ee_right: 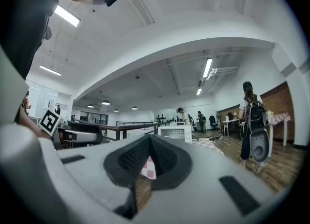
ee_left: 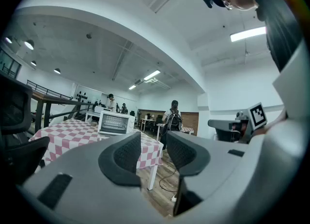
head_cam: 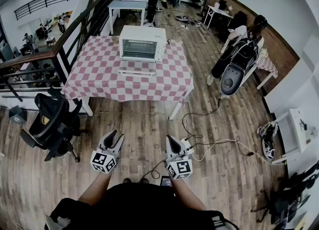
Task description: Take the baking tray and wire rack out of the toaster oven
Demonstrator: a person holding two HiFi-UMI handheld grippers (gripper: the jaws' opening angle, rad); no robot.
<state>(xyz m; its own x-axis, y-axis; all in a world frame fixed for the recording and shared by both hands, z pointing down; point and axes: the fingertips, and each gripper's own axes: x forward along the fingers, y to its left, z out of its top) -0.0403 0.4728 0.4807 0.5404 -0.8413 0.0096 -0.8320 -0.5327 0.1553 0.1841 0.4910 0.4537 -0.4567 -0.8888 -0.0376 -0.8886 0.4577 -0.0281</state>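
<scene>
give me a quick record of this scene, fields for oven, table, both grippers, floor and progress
toaster oven: white, standing on the table
table: red-and-white checked cloth
left gripper: jaws apart, nothing between them
right gripper: jaws together, nothing held
floor: wood, with cables beside the right gripper
progress: both grippers well short of the table, not yet at the oven

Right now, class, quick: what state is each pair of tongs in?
Left tongs: open, nothing between them.
Right tongs: closed, tips together, holding nothing.
</scene>
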